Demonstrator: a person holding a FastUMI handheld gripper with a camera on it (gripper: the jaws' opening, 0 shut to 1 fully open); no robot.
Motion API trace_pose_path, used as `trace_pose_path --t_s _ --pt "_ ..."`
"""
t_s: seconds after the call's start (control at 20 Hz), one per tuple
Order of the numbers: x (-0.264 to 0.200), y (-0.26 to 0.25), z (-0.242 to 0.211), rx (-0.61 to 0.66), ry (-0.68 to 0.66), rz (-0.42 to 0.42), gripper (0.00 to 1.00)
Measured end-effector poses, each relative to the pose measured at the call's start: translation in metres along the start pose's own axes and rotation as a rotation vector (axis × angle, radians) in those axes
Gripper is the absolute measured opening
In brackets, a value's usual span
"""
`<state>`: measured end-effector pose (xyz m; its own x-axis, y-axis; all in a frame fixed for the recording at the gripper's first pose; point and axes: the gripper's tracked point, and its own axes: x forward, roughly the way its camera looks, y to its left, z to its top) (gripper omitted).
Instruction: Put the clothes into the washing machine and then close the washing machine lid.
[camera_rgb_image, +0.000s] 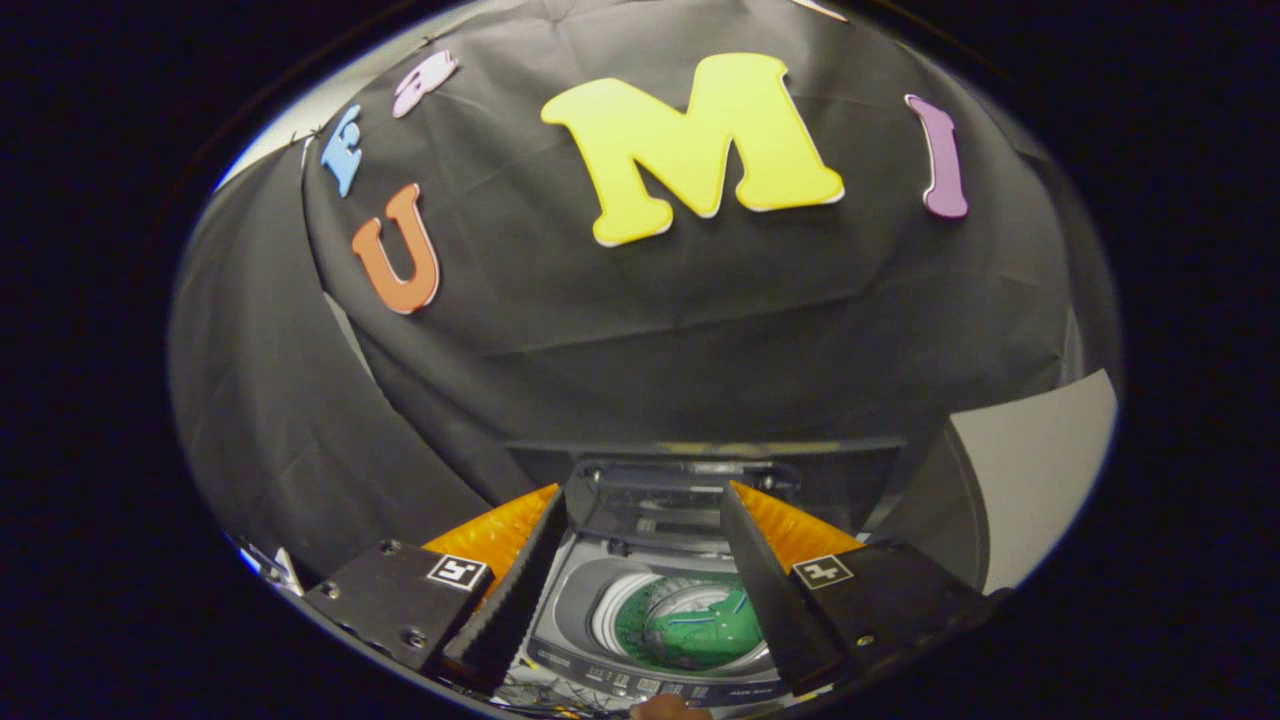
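A small top-loading washing machine (570, 620) stands below and ahead of my gripper (645, 500). Its dark lid (680, 495) is raised upright at the back, just beyond the fingertips. Inside the round drum lies a green garment (700, 630) with blue marks. The fingers stand wide apart above the machine's opening with nothing between them, so the gripper is open. The drum and the garment appear in the gap between the two fingers.
The black cloth wall (700, 340) rises close behind the machine. A pale panel (1040, 460) stands to the right of it. Part of a person's hand (665, 708) shows at the machine's near edge, by the control strip (650, 685).
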<state>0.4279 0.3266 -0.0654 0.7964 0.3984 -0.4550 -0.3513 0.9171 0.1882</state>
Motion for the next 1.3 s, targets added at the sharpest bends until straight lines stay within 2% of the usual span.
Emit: trace_pose_path --t_s 0.15,0.3,0.4,0.6,0.75,0.85,1.05,1.3 --pt "0.008 0.0 0.028 -0.033 -0.016 -0.015 0.96" --pt "0.042 -0.004 0.044 -0.068 -0.017 -0.051 0.96" --pt "0.069 -0.008 0.042 -0.072 0.019 -0.059 0.96" --pt "0.119 -0.023 0.032 0.0 0.077 -0.079 0.97" --pt "0.148 -0.038 0.018 0.022 0.125 -0.128 0.97" --pt "0.161 -0.047 0.012 0.027 0.142 -0.155 0.97" --pt "0.178 -0.052 0.007 0.003 0.15 -0.156 0.97" --pt "0.186 -0.06 0.001 -0.022 0.17 -0.199 0.96"
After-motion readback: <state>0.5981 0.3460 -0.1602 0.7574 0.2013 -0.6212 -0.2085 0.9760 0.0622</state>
